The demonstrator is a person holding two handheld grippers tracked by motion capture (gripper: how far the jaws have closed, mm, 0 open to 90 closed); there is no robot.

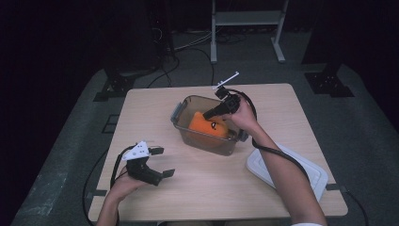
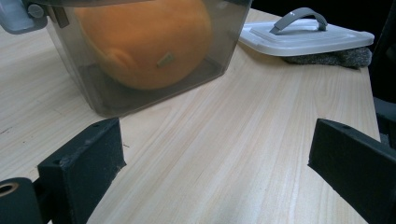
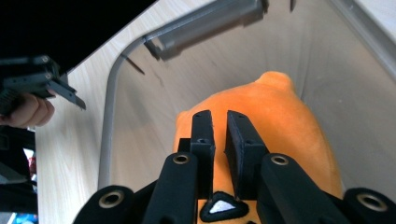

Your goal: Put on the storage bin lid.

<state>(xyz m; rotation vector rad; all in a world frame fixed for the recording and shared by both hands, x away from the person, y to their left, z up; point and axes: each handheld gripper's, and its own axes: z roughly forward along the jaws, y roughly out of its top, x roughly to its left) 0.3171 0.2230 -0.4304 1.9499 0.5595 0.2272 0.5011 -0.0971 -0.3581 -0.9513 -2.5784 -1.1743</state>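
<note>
An orange plush toy (image 1: 210, 125) lies inside a clear grey plastic container (image 1: 207, 142) at the middle of the table. My right gripper (image 1: 207, 114) reaches down into the container from the far right. Its jaws are pinched close together on the top of the toy (image 3: 285, 121), with the gripper (image 3: 219, 119) right above it and the container's rim (image 3: 109, 107) to the left. My left gripper (image 1: 163, 162) stands open near the front left of the table, nothing between its jaws. From the left gripper (image 2: 217, 172) I see the container (image 2: 224, 42) with the toy (image 2: 144, 42) just ahead.
The container's white lid (image 1: 287, 169) with a grey handle lies on the table's right front corner, resting on a grey cloth (image 2: 327, 58). The wooden table (image 1: 211, 188) is bare between the left gripper and the lid. Dark floor, cables and a metal stand lie beyond.
</note>
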